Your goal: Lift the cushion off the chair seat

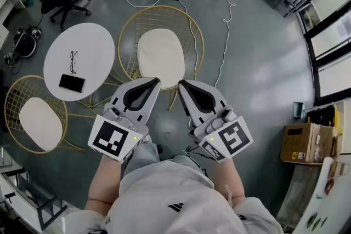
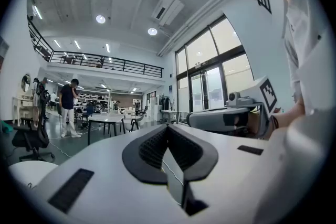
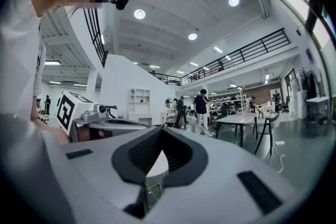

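jaws closed, empty on left gripper (image 1: pixel 156 80), right gripper (image 1: pixel 182 84); cushion (image 1: pixel 160 51) on chair (image 1: pixel 151 19) ahead, apart.

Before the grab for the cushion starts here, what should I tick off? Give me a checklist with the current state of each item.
1. Cushion lying flat on the chair seat, nothing on top: ok.
2. Left gripper empty, jaws together: ok.
3. Right gripper empty, jaws together: ok.
4. Jaws opened for a grab: not ok, both are shut.
5. Grippers aimed at the cushion: not ok, both point level out into the room.
6. Cushion free of ties to the chair: cannot tell.
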The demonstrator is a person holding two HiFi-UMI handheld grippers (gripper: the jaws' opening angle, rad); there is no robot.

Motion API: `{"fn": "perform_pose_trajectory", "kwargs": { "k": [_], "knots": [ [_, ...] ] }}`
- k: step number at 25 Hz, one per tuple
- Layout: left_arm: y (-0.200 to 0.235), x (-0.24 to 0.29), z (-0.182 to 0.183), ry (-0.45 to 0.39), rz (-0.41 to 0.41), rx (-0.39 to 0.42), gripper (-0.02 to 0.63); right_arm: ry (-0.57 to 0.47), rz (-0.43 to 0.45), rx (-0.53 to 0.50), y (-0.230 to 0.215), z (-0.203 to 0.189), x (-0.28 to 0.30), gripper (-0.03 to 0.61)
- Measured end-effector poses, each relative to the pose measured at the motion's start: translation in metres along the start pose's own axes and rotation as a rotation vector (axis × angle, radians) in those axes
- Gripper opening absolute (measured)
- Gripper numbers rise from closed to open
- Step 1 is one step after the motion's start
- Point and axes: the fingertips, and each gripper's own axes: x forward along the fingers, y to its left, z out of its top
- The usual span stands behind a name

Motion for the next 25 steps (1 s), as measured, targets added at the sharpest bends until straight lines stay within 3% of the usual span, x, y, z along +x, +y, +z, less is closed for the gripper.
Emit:
{"fn": "perform_pose_trajectory", "kwargs": {
  "k": [12, 18, 25],
  "knots": [
    [-0.007, 0.0, 0.002, -0.023, -0.015, -0.002, 0.012, 0.001, -0.013, 0.009, -0.001, -0.005, -0.009, 0.009],
    [0.015, -0.007, 0.004, -0.028, -0.004, -0.002, 0.012, -0.003, -0.01, 0.011, 0.004, -0.003, 0.012, 0.009],
    [0.048, -0.014, 0.0, -0.016, -0.03, -0.005, 0.012, -0.022, -0.075, 0.059, 0.004, 0.0, 0.041, 0.009]
  ]
}}
